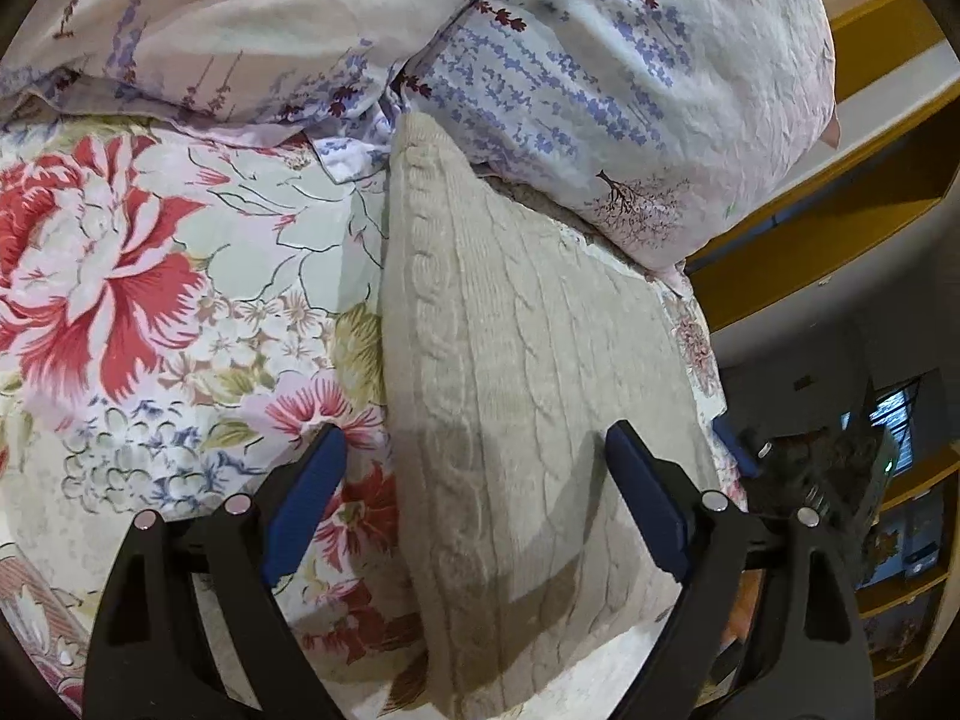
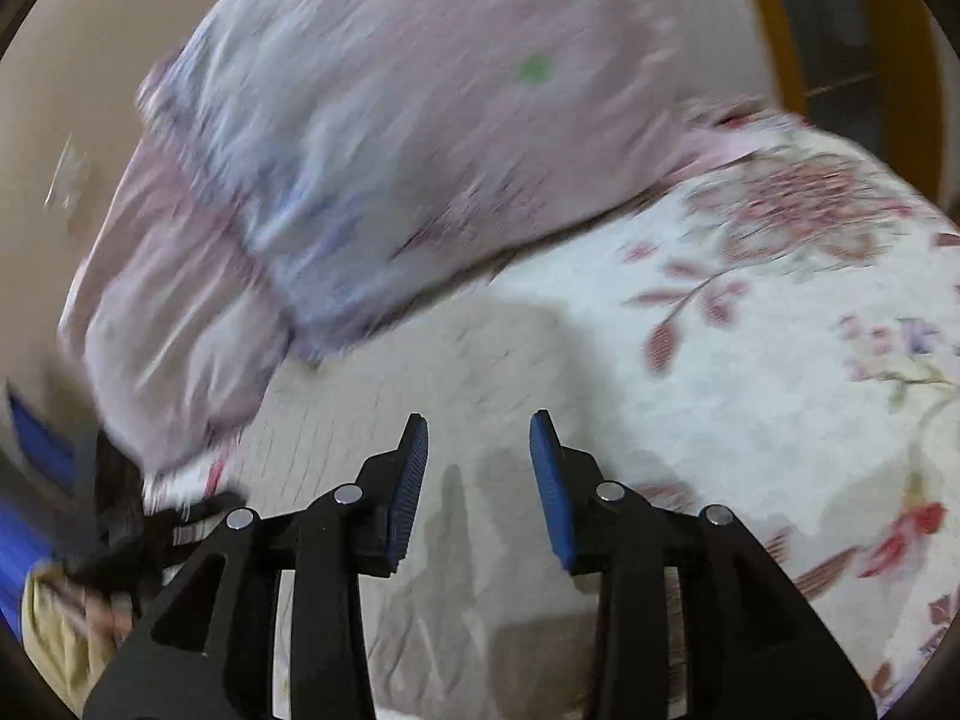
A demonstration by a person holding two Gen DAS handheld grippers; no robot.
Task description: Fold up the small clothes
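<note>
Quick count: one beige cable-knit sweater (image 1: 510, 420), folded into a long strip on the bed. One floral bedsheet (image 1: 150, 312) under it. Two pillows, one lavender-print pillow (image 1: 630, 90) and one pinkish pillow (image 1: 240, 18) next to it. Two tools total: left tool (image 1: 474, 456), right tool (image 2: 478, 444), each with two blue pads.

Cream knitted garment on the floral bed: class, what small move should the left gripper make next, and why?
Probably lower the left gripper and close it on the near edge of the cream knitted garment. Its jaws stand open, one over the knit and one over the floral sheet, holding nothing. The garment's far end is tucked under the pillow, so it likely needs pulling free before folding.
</note>
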